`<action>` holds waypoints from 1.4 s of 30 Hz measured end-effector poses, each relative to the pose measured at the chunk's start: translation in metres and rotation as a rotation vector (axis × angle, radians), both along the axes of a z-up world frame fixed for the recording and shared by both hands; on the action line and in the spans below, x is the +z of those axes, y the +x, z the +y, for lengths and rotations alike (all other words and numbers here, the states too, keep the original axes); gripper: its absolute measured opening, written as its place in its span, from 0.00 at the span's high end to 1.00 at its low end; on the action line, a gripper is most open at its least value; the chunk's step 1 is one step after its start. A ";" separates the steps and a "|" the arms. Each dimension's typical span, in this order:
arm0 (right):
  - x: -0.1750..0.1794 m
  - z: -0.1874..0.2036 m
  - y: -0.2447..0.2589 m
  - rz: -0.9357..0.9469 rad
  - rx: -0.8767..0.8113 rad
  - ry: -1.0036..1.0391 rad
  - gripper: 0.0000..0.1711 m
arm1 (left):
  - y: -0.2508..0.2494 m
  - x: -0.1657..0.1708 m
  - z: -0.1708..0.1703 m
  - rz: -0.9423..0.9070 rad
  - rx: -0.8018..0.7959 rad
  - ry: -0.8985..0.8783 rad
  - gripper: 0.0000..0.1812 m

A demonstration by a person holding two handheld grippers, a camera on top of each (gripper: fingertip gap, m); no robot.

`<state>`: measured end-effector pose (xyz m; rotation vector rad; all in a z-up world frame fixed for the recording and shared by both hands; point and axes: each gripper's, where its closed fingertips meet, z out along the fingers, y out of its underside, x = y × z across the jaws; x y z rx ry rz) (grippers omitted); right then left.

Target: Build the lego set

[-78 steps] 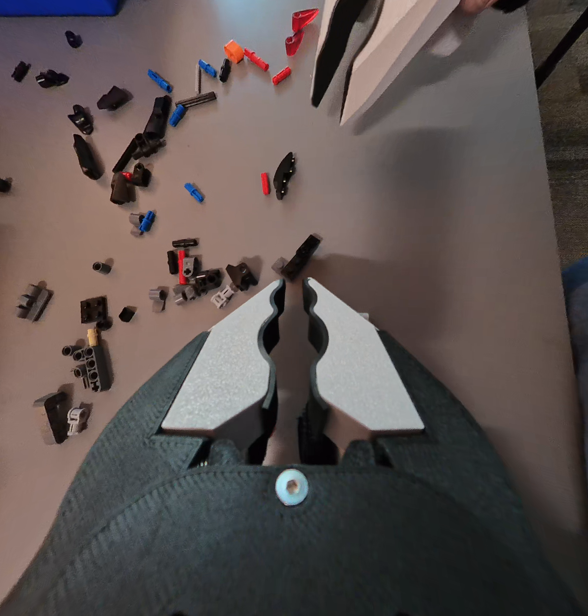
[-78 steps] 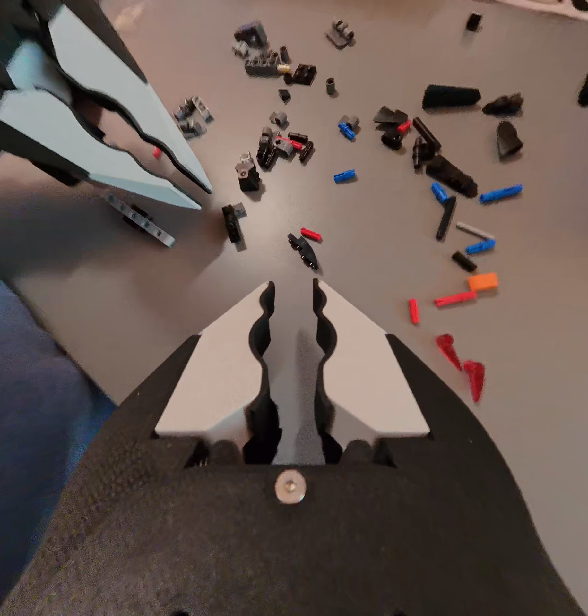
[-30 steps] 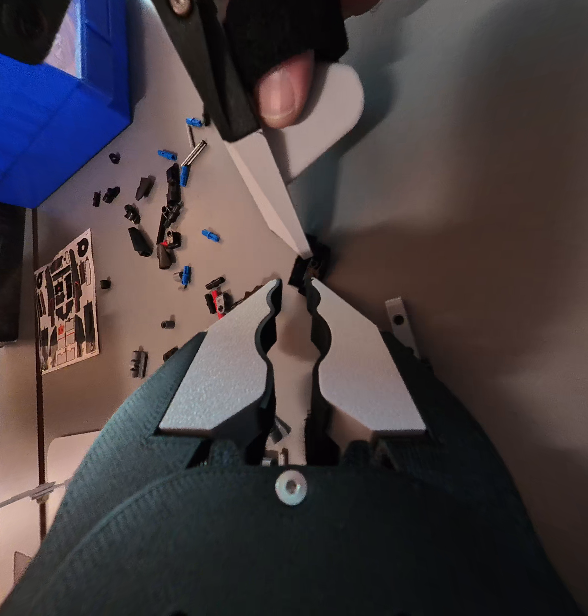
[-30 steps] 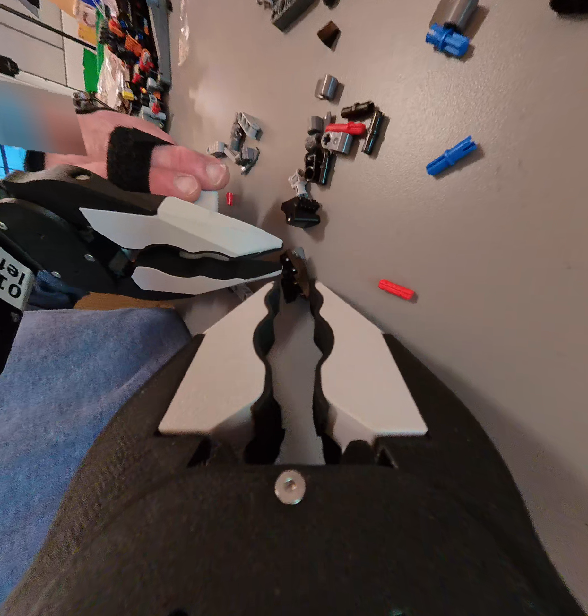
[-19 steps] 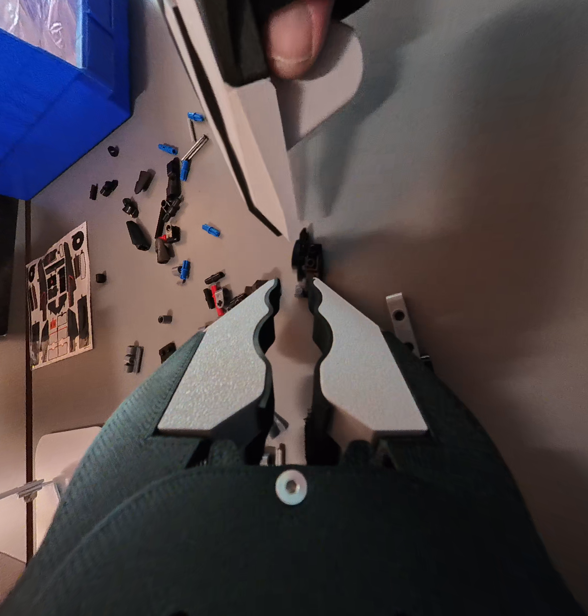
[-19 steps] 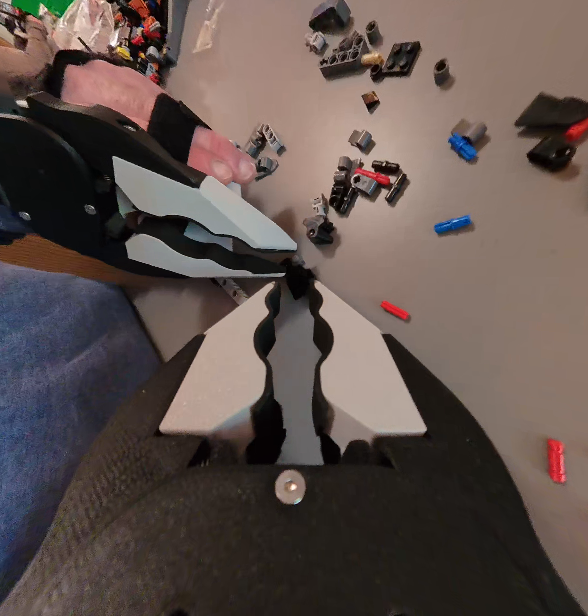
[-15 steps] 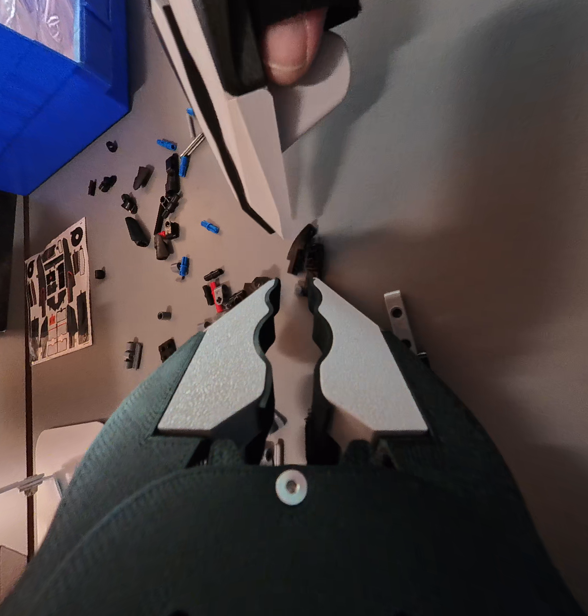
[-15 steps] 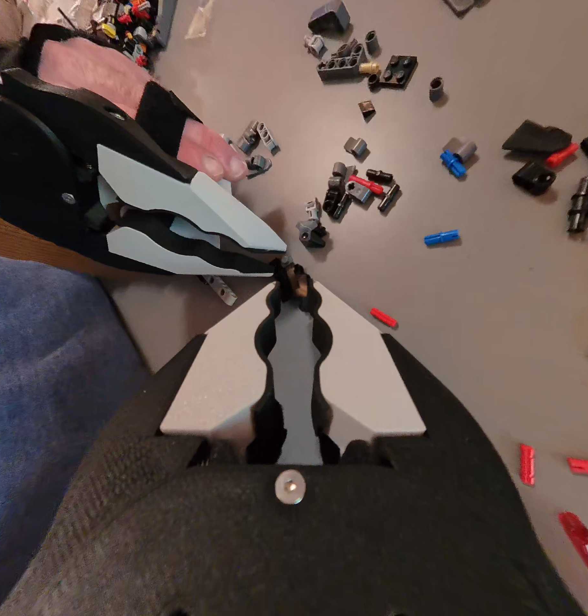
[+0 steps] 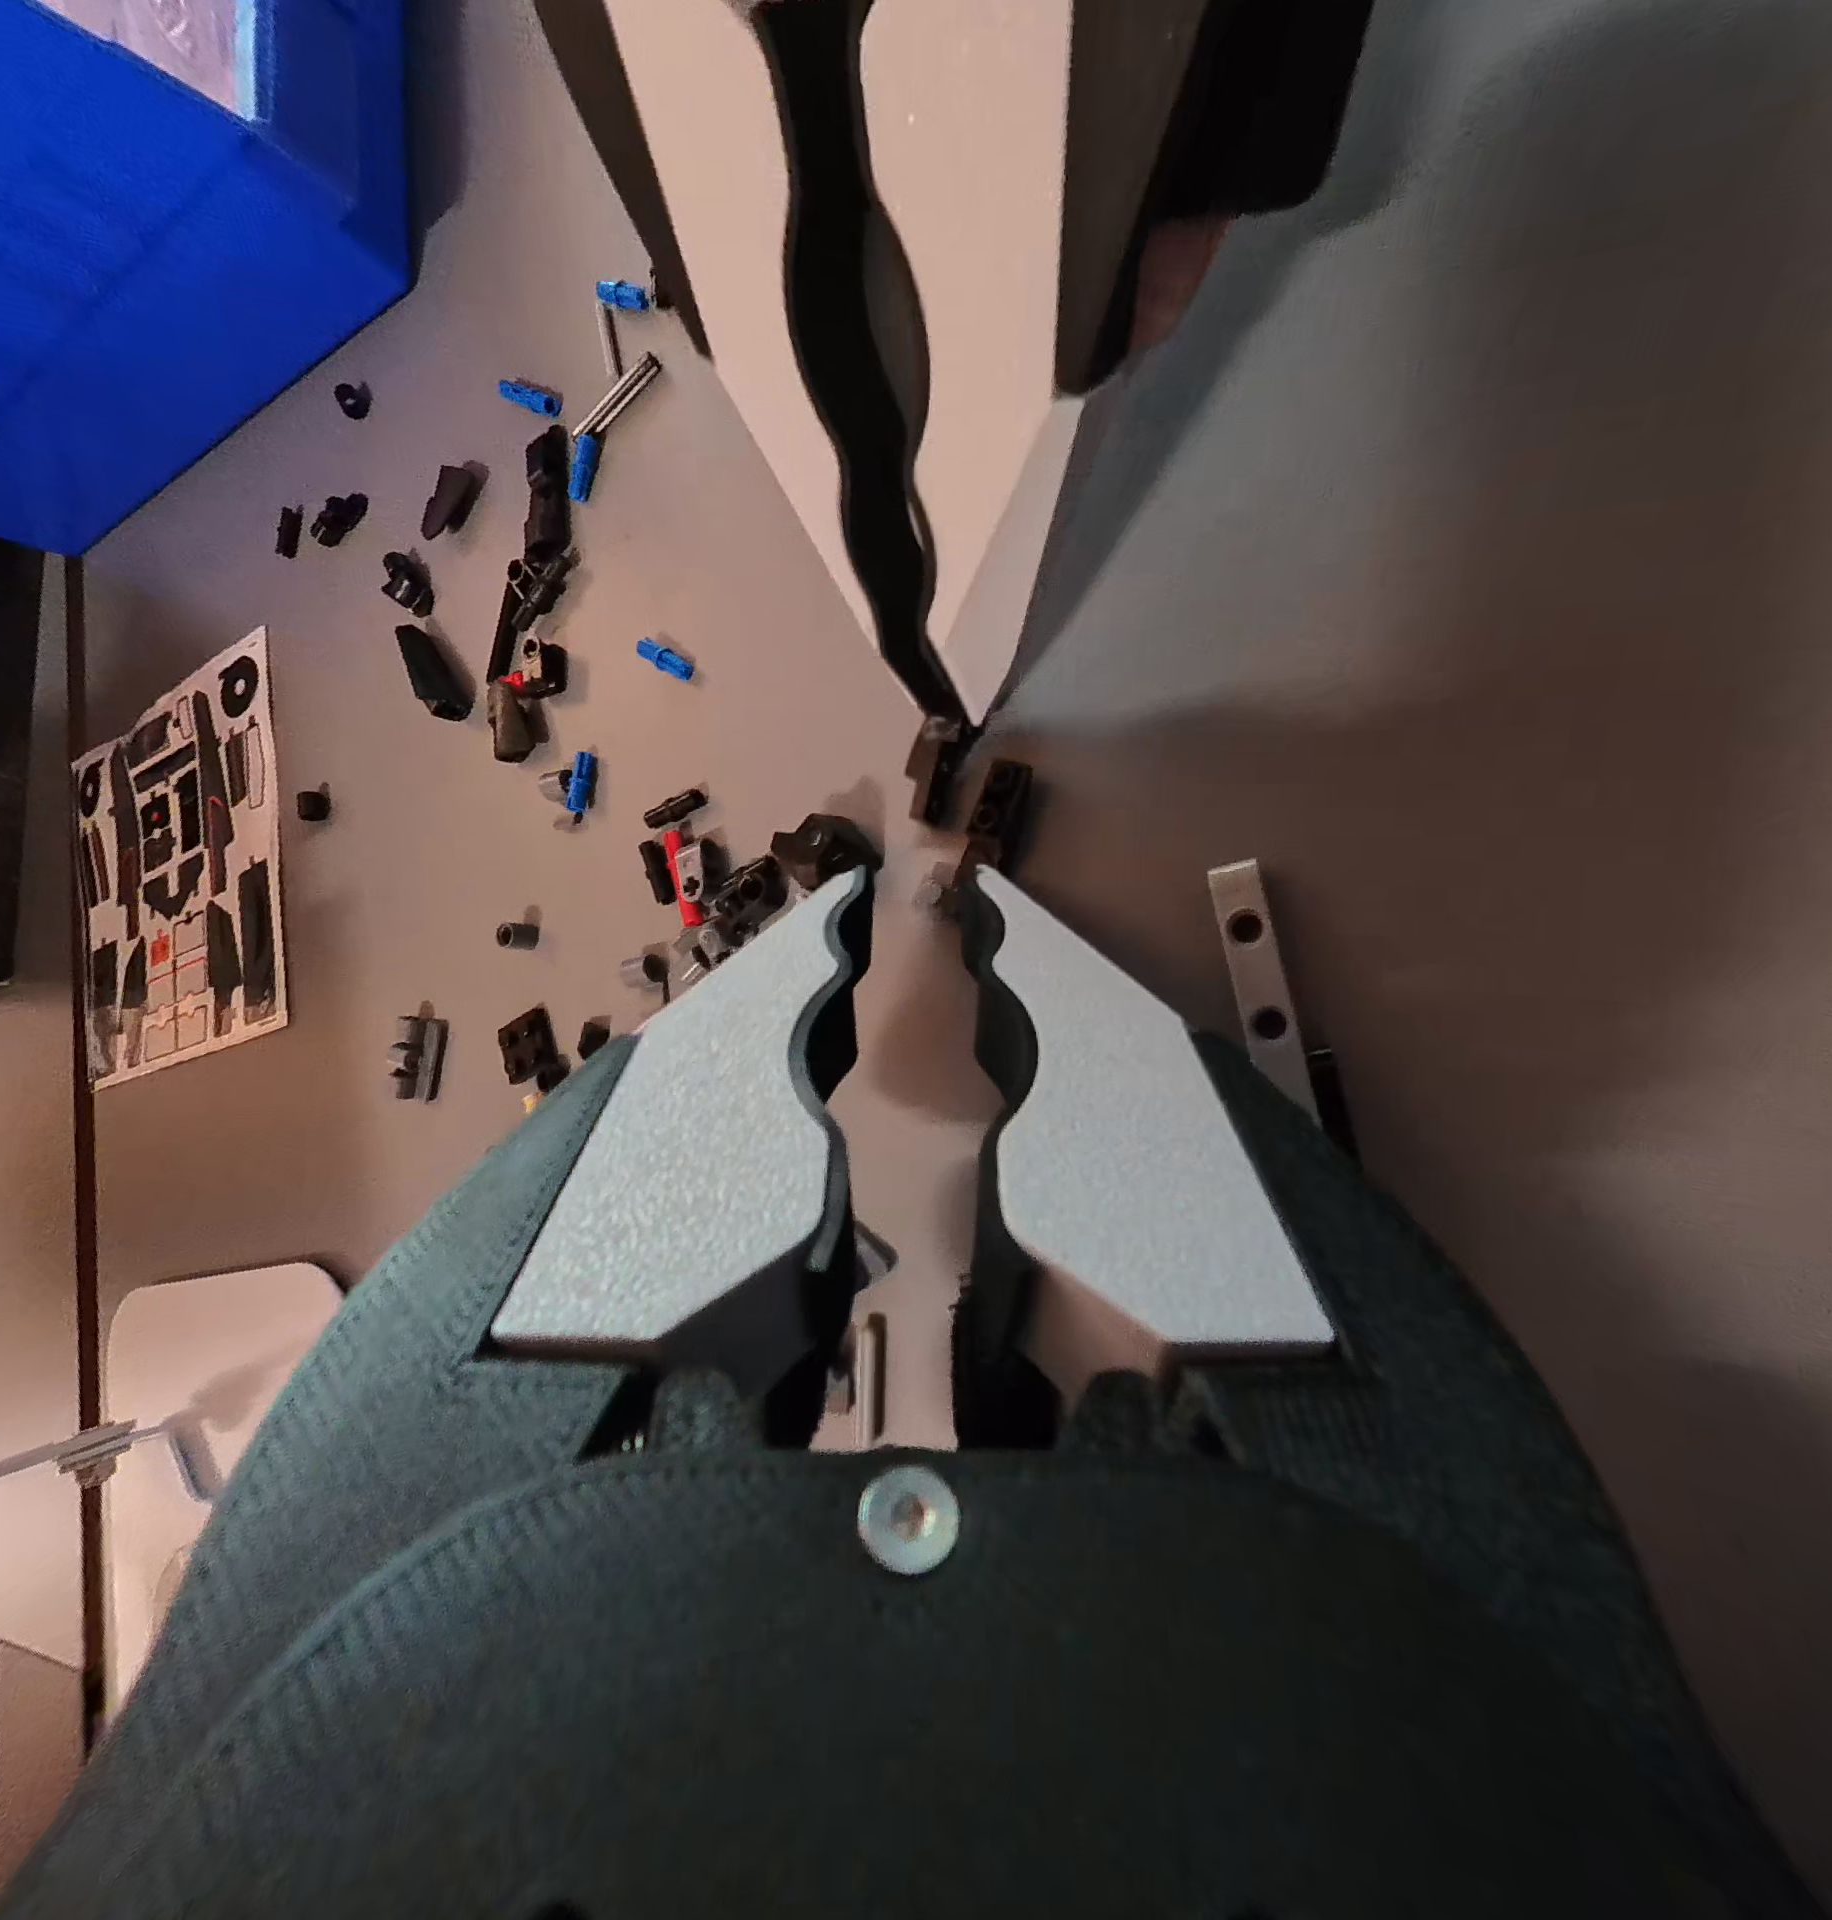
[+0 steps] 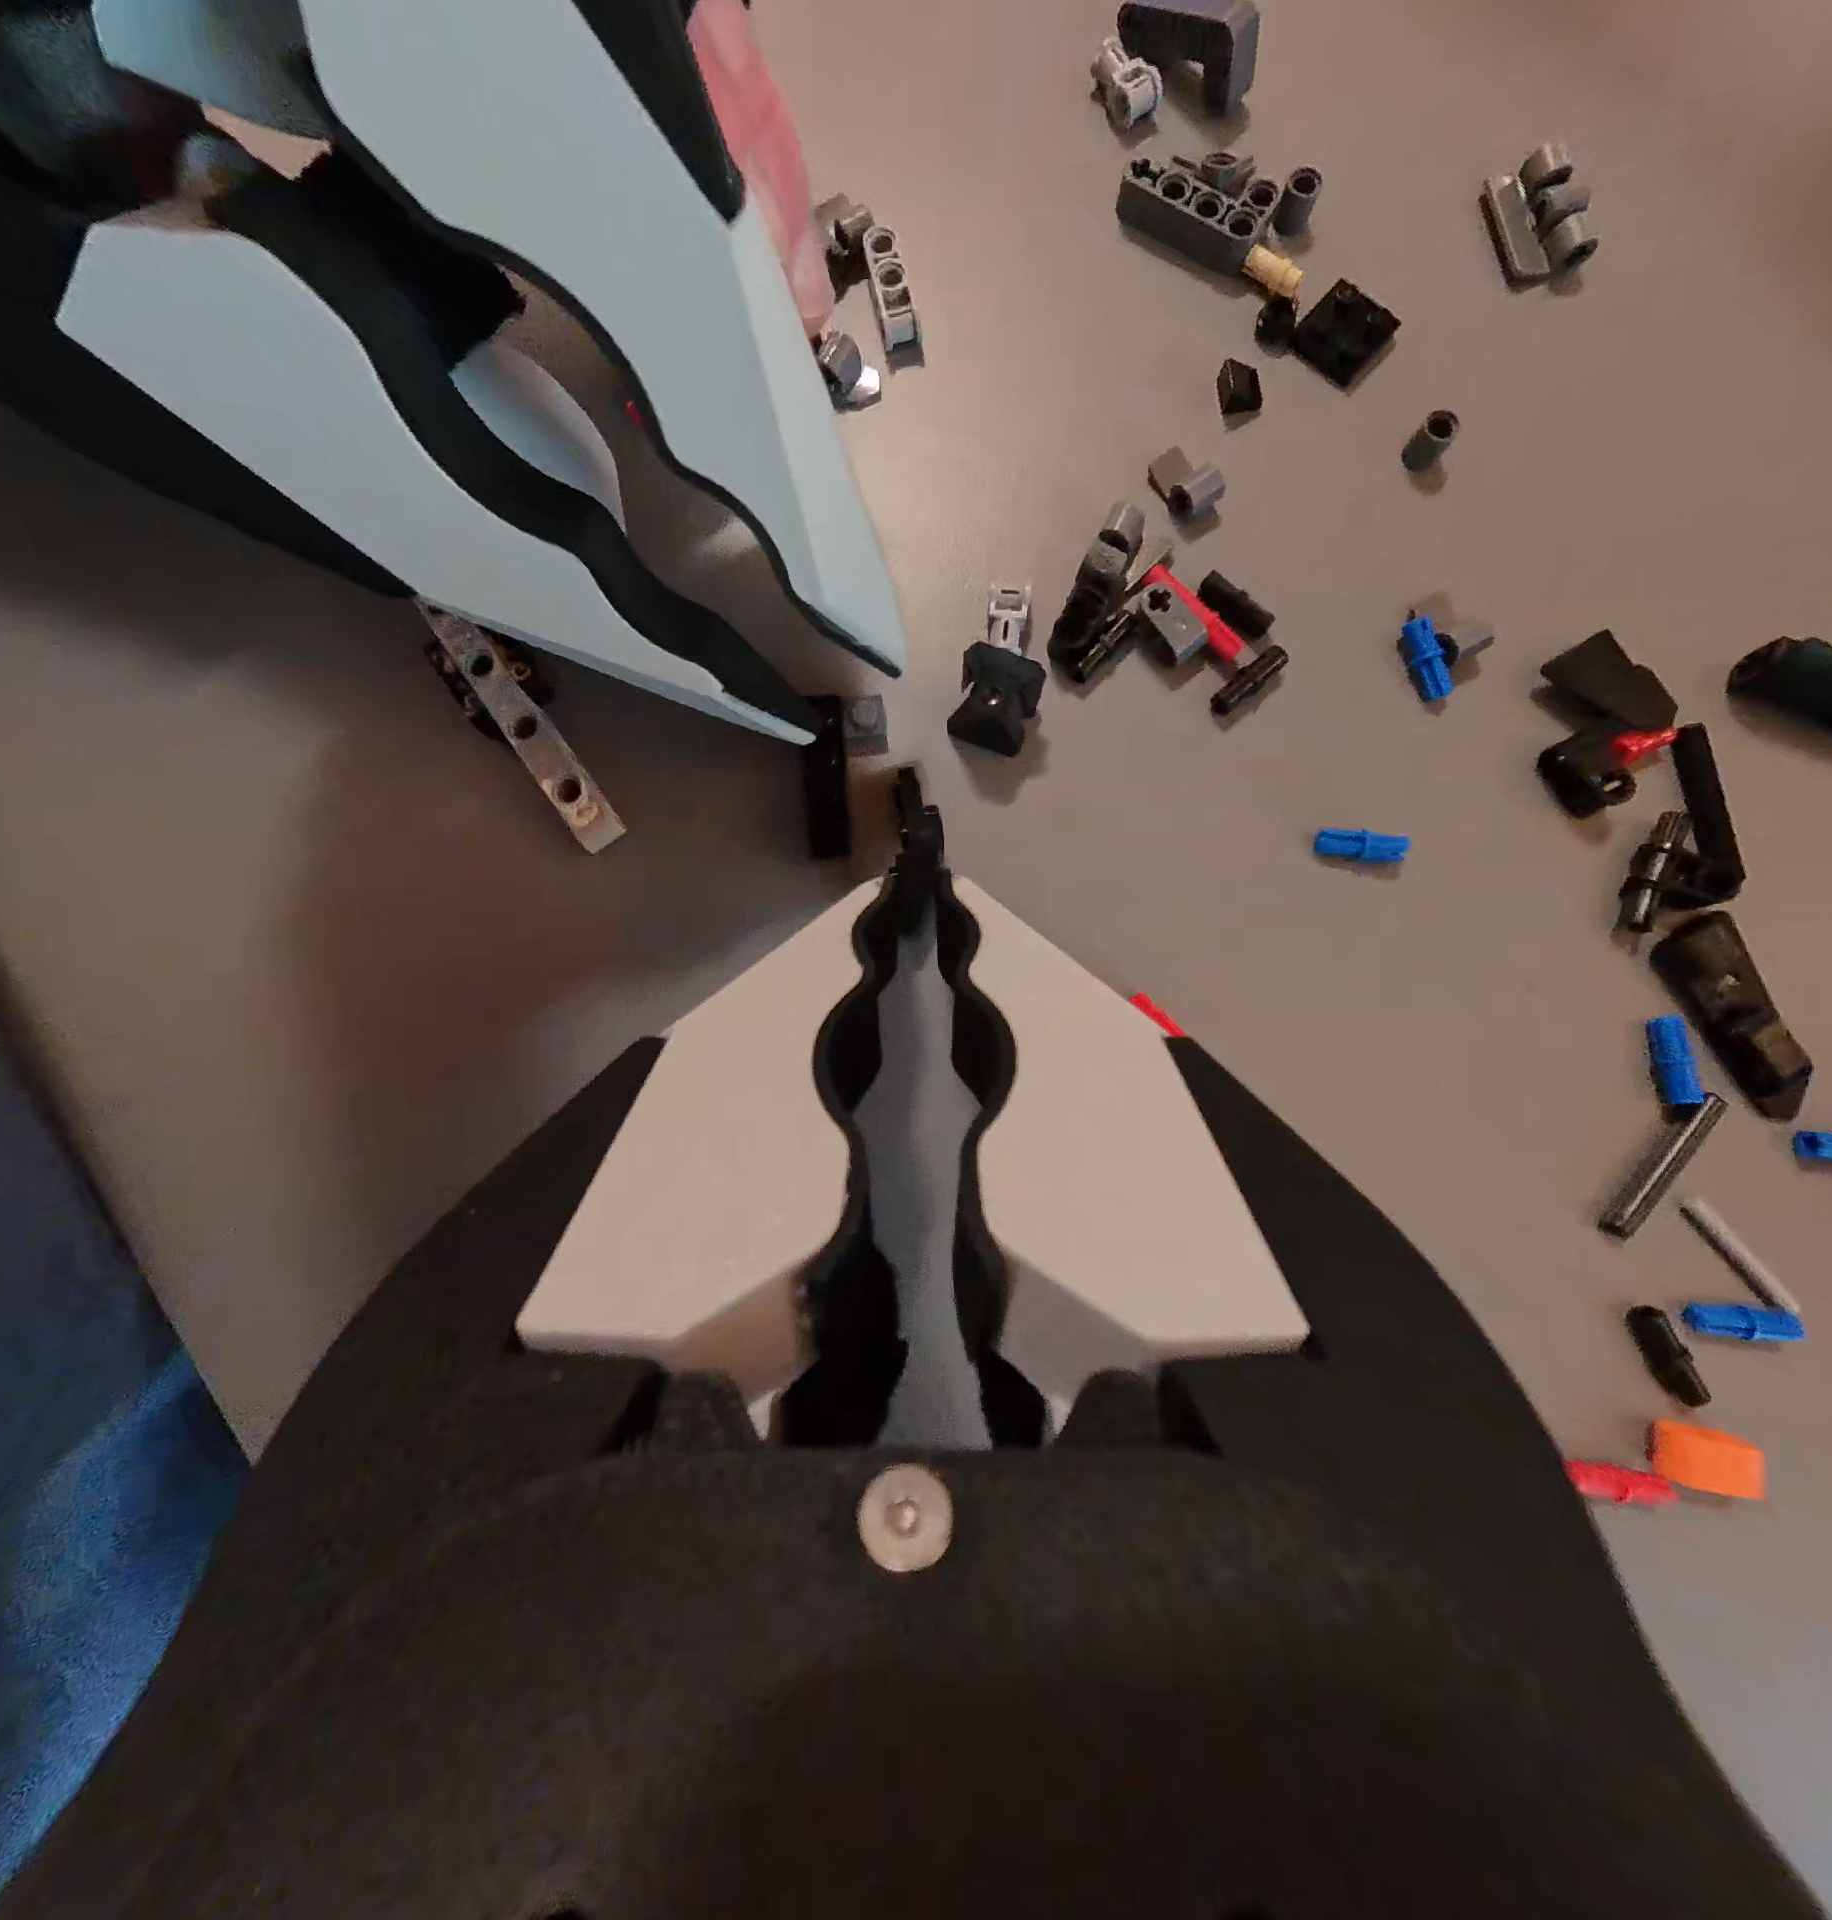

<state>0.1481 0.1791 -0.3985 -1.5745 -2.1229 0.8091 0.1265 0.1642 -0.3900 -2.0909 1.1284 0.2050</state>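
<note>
Our right tool is clamped on a small black lego piece, just beside the black brick on the bench. Left tool sits apart, tips by that brick w/ nothing gripped (other loose parts lie scattered farther off).

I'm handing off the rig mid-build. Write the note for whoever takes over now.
Left hand-held gripper: open, empty, tips low beside the black brick on the table.
Right hand-held gripper: shut on a small black piece, held just beside that brick, not joined to it.
Parts: grey beam lies near the brick; the other parts lie loose across the table.
Done: one piece picked up and brought to the brick.
Left: mate that piece, then nearly the whole build, as far as these views show.
</note>
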 end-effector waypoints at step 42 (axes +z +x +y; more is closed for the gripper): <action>0.067 -0.014 0.020 0.115 0.179 -0.277 0.90 | 0.040 0.045 -0.004 -0.324 -0.157 -0.095 0.96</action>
